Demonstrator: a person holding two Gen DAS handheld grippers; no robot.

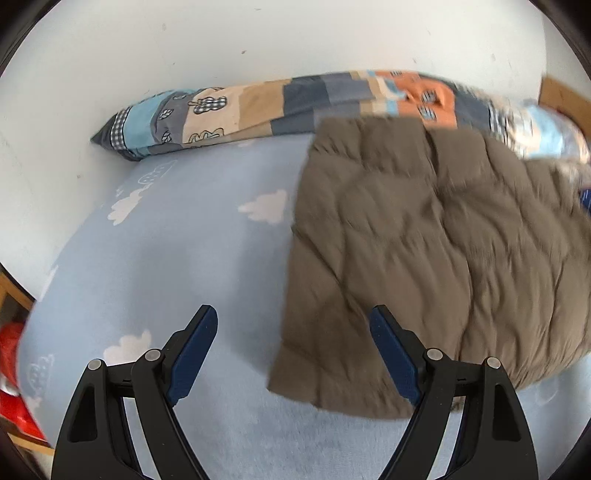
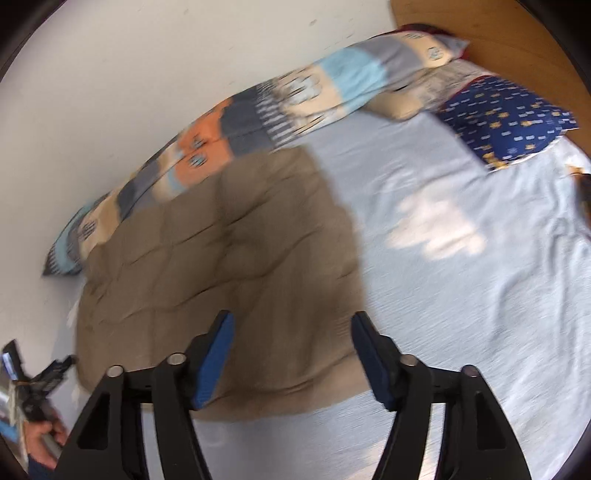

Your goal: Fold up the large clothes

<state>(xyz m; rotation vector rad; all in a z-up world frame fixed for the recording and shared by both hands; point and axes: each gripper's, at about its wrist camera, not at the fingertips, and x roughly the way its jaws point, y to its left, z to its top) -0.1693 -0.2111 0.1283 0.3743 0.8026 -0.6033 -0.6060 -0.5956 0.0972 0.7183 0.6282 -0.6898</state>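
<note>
A brown quilted garment (image 1: 436,243) lies folded flat in a rough rectangle on the bed; it also shows in the right wrist view (image 2: 229,273). My left gripper (image 1: 293,314) is open and empty, above the garment's near left corner and the sheet. My right gripper (image 2: 291,317) is open and empty, above the garment's near right edge. The other hand-held gripper (image 2: 40,376) shows at the lower left of the right wrist view, with a hand on it. Both views are blurred by motion.
The bed has a light blue sheet with white clouds (image 1: 166,258). A long patchwork pillow (image 1: 258,107) lies along the white wall behind the garment. A dark blue patterned pillow (image 2: 509,118) sits at the wooden headboard (image 2: 517,33). Something red (image 1: 11,369) lies beside the bed.
</note>
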